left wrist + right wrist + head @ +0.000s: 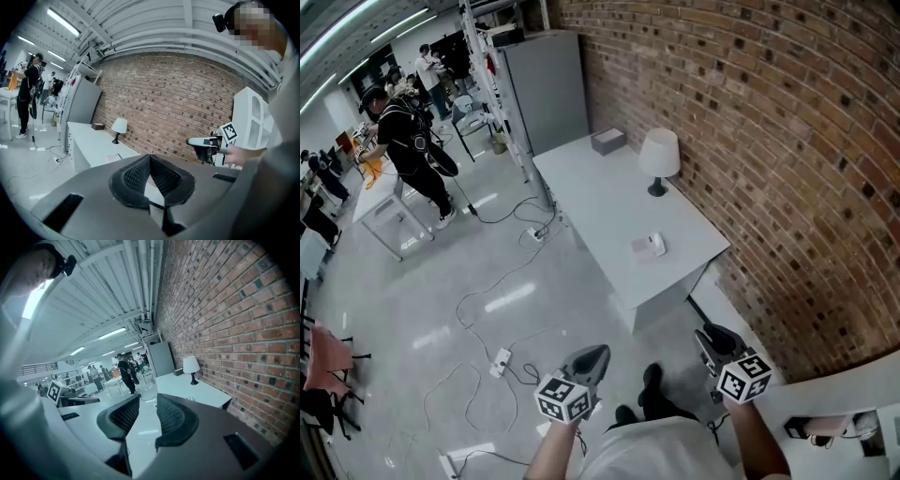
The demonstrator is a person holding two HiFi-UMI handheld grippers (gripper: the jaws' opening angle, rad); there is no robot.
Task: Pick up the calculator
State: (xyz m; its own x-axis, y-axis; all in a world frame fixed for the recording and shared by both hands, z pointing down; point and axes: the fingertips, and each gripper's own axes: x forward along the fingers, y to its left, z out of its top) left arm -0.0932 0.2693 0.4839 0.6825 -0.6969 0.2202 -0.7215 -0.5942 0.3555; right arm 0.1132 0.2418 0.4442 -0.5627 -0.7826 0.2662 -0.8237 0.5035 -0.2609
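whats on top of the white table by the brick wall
A white lamp, a grey box at the far end, and a small white device by a pinkish sheet near the front. Anything under them is covered; the device's face is too small to read.

A pale top (661, 450), seemingly white, and dark shoes (652, 380) are worn. The left gripper (596, 353) and right gripper (705, 335) are dark grey, with mesh-textured black pads (136, 178) and a black-and-white marker cube (563, 397) each.
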